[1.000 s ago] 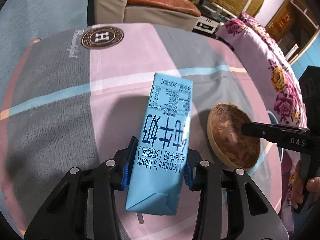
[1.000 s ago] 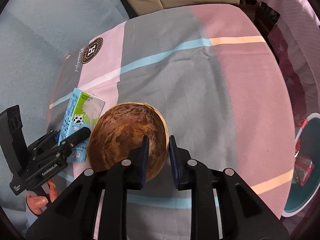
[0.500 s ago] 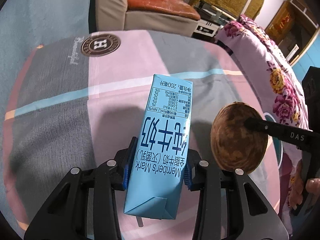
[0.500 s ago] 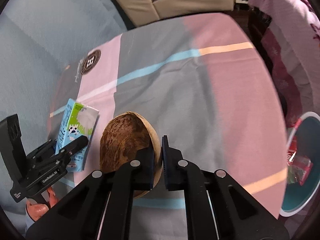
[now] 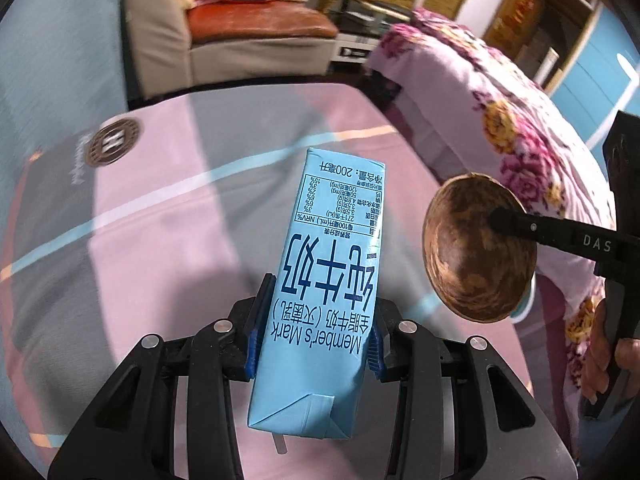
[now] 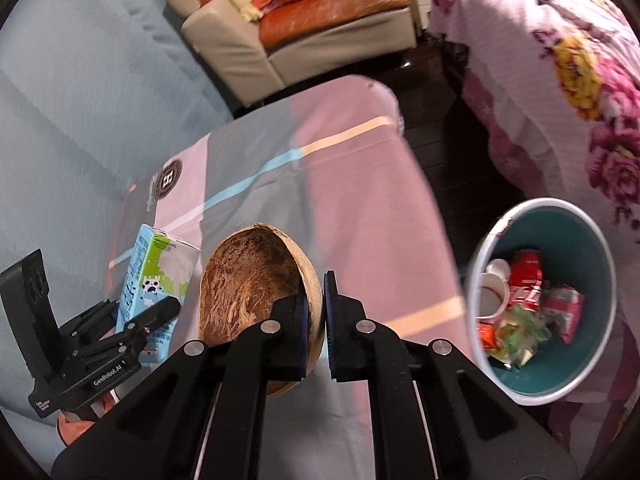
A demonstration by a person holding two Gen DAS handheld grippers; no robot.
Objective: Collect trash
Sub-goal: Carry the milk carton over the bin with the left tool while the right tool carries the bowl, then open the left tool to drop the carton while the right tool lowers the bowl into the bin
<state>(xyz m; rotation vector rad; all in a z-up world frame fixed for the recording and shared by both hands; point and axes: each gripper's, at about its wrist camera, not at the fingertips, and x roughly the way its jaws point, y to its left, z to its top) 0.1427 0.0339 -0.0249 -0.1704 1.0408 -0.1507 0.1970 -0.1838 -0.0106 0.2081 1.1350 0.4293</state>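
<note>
Above the cloth-covered table (image 5: 168, 216), near its right edge, both grippers hold items clear of the surface.

Left gripper (image 5: 312, 344): jaws partly open, blue pads clamped on the two narrow sides of a light-blue milk carton (image 5: 324, 292). Carton points away from the camera, print upside down in the left wrist view, a white straw stub showing under its near end. Seen from the right wrist view, carton (image 6: 154, 280) has a green-and-white face with a cow print.

Right gripper (image 6: 316, 320): jaws almost fully closed, pinching the thin wall of a brown coconut shell half (image 6: 252, 288); one finger inside the hollow, one outside. Shell is tilted on edge, hollow facing left. In the left wrist view the shell (image 5: 476, 248) hangs to the right of the carton, not touching it.

Beyond the right edge of the table, lower down, stands a teal bin (image 6: 592, 248) with white rim, holding red wrappers, a white cup and mixed litter. Floral bedspread (image 6: 560, 64) behind the bin. Beige armchair (image 6: 304, 32) past the far edge.
</note>
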